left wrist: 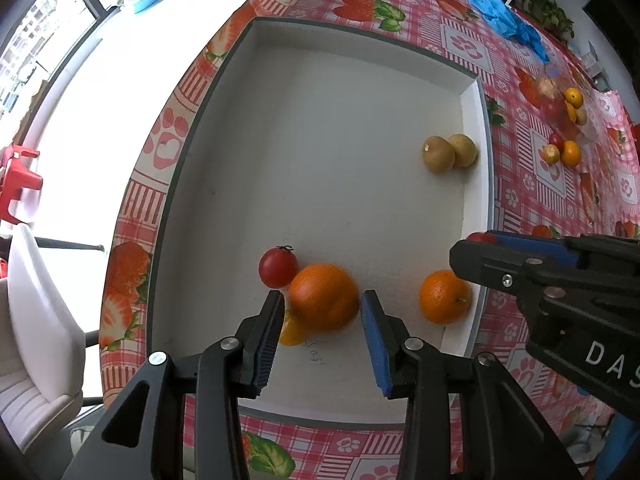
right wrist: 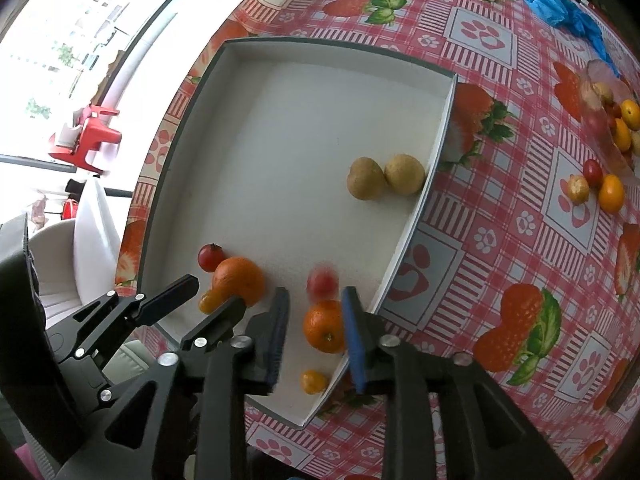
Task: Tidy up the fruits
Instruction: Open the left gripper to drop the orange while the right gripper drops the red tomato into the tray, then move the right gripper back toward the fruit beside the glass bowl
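While both grippers hang over the white tray, fruit is being sorted into it.
Step in hand: judged a release; best done by lifting straight up, clear of the fruit already grouped.
Right gripper: jaws apart, gripping nothing; a blurred red tomato lies loose beyond them.
Left gripper: jaws partly apart astride the large orange; contact unclear.
Beyond: two brown fruits by the tray wall; remaining fruit on the tablecloth.

Counter covered in a red-checked strawberry-print cloth. Directly on it — a shallow white tray with a grey rim, crumpled blue gloves at the far edge, loose small fruits — oranges, cherry tomatoes — beside a clear bag.
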Available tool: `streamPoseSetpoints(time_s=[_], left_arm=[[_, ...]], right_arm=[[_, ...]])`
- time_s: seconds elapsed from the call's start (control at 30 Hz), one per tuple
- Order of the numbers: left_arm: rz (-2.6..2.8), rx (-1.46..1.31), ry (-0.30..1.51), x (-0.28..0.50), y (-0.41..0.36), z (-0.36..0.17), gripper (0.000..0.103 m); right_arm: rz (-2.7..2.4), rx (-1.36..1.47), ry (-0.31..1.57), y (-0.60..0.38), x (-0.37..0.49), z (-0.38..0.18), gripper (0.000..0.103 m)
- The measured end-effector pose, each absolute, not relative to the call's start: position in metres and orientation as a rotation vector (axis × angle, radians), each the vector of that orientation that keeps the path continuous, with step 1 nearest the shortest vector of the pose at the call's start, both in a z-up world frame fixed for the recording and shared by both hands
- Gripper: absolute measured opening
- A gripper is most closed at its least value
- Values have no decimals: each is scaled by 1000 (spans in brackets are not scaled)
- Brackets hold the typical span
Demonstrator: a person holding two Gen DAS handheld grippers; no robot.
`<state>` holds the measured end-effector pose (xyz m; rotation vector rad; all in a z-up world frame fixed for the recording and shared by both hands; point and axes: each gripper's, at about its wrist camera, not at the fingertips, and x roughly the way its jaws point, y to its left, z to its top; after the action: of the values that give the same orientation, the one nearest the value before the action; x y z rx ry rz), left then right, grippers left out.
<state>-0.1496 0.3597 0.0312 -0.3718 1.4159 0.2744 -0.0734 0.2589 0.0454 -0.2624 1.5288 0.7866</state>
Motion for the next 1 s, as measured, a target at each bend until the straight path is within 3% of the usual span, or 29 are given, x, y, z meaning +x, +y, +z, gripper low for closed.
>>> streamPoseSetpoints(time_s=[0.13,0.27,0.3,0.77,0.93,1.0], left_arm=[[272,-354,1425,-147,356,31,45],[293,-350,1413,-147,355,34,73],[306,-339,1407,-147,354,35,75],[277,-275,1427,-133,336,42,76],[231,-249,1431,-121,317,44,76],[211,-237,1429,-114,308,46,76]], right_arm=[[785,-256,1520,256,-74,50,48],[780,-248,1513,249,-70,54,57],[776,-246,1512,247,-70,54,60],[582,-179,1481,186,-45,55,87],[470,-168,1434,149,-33,52,103],[427,-164,1431,133,-28,48,103]])
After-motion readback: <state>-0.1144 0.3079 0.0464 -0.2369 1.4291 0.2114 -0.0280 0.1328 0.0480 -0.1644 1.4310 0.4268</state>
